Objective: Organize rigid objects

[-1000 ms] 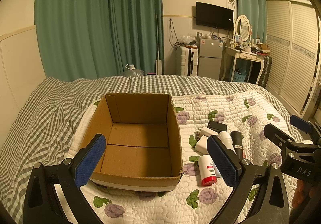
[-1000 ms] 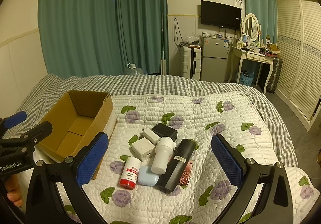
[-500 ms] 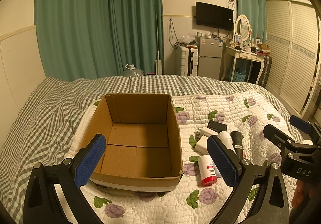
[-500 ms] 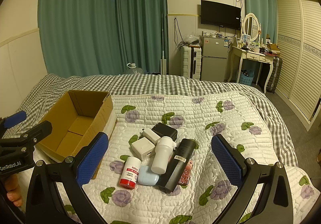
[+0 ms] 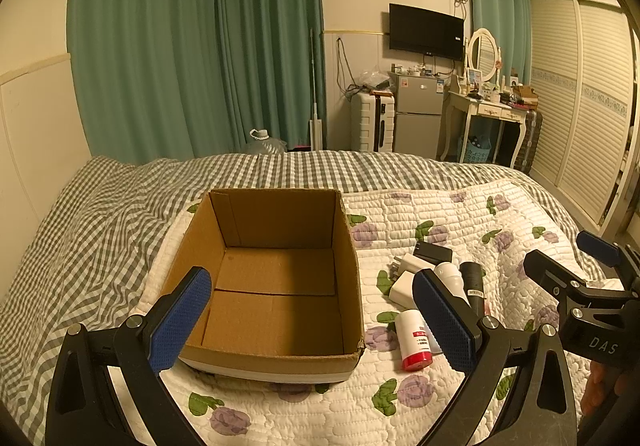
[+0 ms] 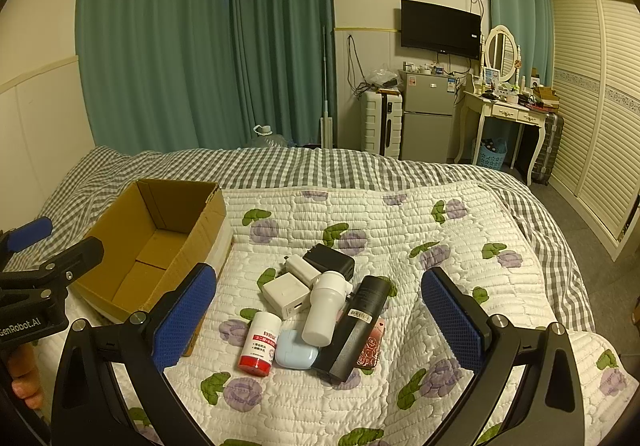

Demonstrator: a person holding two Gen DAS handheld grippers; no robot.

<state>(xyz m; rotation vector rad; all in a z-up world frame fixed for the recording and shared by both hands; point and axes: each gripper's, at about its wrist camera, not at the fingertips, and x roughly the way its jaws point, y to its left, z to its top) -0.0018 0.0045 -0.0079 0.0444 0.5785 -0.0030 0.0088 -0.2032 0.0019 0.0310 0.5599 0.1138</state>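
Well, box (image 5: 276, 286) rim (open-topped) beside clustered bottles (image 6: 320, 310).

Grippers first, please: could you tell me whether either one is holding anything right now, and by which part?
Nothing is held. The left gripper and right gripper are both open and empty above the quilt.

A checked bed (image 6: 360, 166) carries a floral quilt (image 6: 440, 246) bearing a cardboard box (image 5: 352, 274) and small clutter (image 6: 320, 302).

An open, empty cardboard box (image 5: 276, 286) sits on the quilt. Right of it huddle a red-capped bottle (image 6: 260, 344), white chargers (image 6: 286, 294), a white bottle (image 6: 322, 308) and a black tube (image 6: 354, 328).
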